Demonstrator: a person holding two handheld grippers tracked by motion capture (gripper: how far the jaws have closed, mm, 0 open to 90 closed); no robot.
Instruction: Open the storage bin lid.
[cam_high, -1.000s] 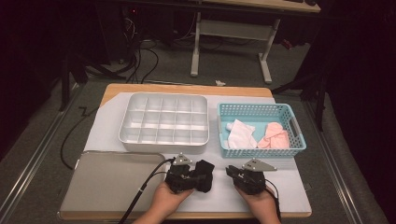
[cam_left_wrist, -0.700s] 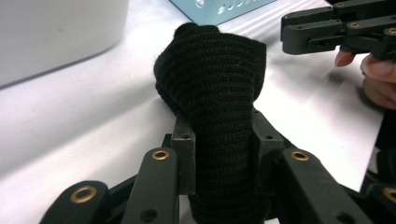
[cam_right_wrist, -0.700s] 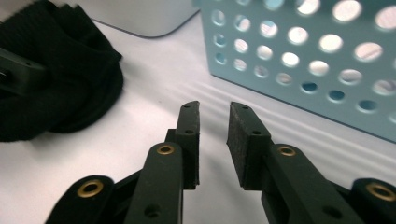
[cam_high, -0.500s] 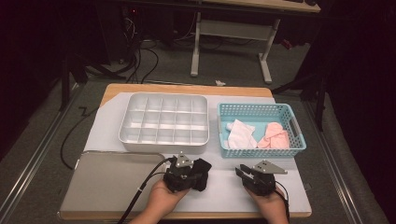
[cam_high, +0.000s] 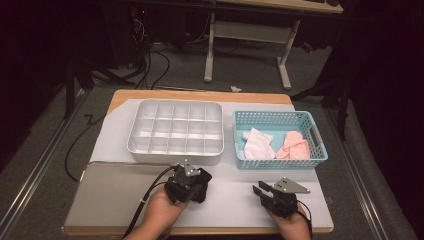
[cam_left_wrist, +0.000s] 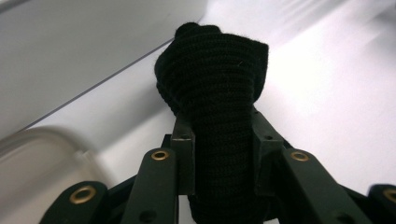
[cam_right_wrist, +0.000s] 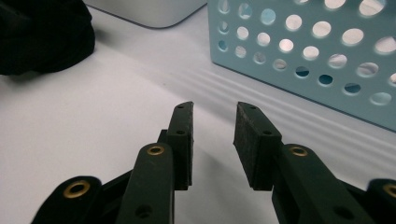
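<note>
Your right gripper (cam_right_wrist: 212, 140) has let go, its jaws just opened and empty, so the black sock (cam_left_wrist: 215, 116) sits clamped in your left gripper (cam_high: 189, 182) alone, ready for the tray (cam_high: 175, 150).

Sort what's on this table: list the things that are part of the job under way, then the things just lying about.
Part of the job:
- black sock, rolled, clamped in the left gripper
- right gripper, jaws just opened, nothing between them
- white compartment tray, probably where the roll goes
- blue basket with white cloth and pink cloth

Lying about:
- flat grey lid
- cables on the floor
</note>
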